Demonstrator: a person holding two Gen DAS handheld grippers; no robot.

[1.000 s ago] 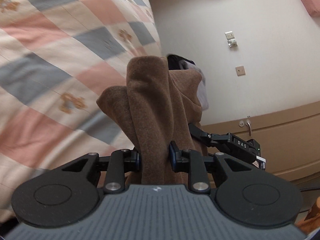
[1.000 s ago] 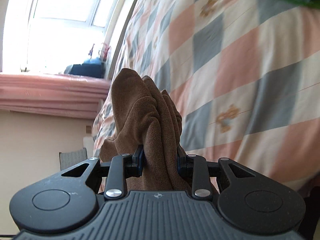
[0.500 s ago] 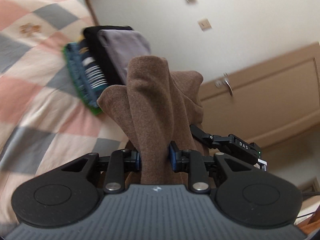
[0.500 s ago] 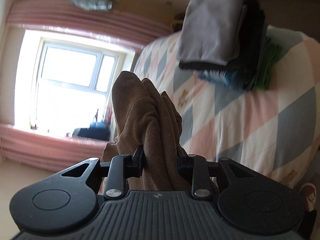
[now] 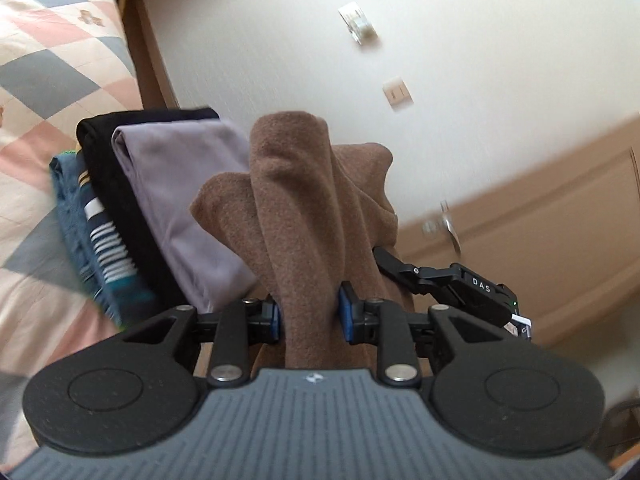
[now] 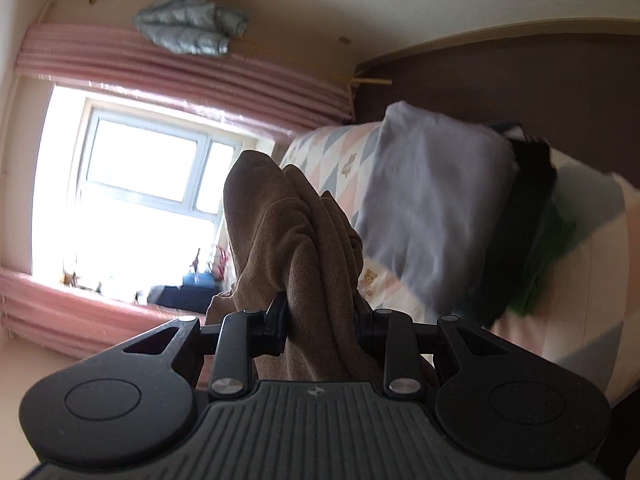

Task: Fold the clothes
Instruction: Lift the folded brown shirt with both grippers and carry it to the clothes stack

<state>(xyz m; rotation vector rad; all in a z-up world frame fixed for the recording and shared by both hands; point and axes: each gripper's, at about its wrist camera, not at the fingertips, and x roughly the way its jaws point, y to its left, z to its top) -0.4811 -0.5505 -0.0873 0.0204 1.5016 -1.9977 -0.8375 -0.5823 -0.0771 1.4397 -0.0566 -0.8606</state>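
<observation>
My left gripper [image 5: 309, 316] is shut on a thick bunch of the brown fleece garment [image 5: 304, 200], which sticks up between its blue pads. My right gripper [image 6: 320, 320] is shut on another bunch of the same brown garment [image 6: 296, 240]. The garment is lifted off the bed. A stack of folded clothes [image 5: 160, 208] lies just left of the left gripper, grey on top, then black, striped blue and green. It also shows in the right wrist view [image 6: 440, 208], to the right of the right gripper. The right gripper's body [image 5: 464, 288] shows behind the garment.
The checked pink, grey and cream quilt [image 5: 48, 56] covers the bed [image 6: 580, 300]. A brown headboard [image 6: 520, 80] stands behind the stack. A wall with switches [image 5: 396, 94], a wooden door [image 5: 540, 224], a bright window [image 6: 140, 200] and pink curtains [image 6: 180, 68] surround the bed.
Both grippers have swung with the brown garment from over the open quilt towards the stack of folded clothes, which is now close beside them. Both grips are unchanged.
</observation>
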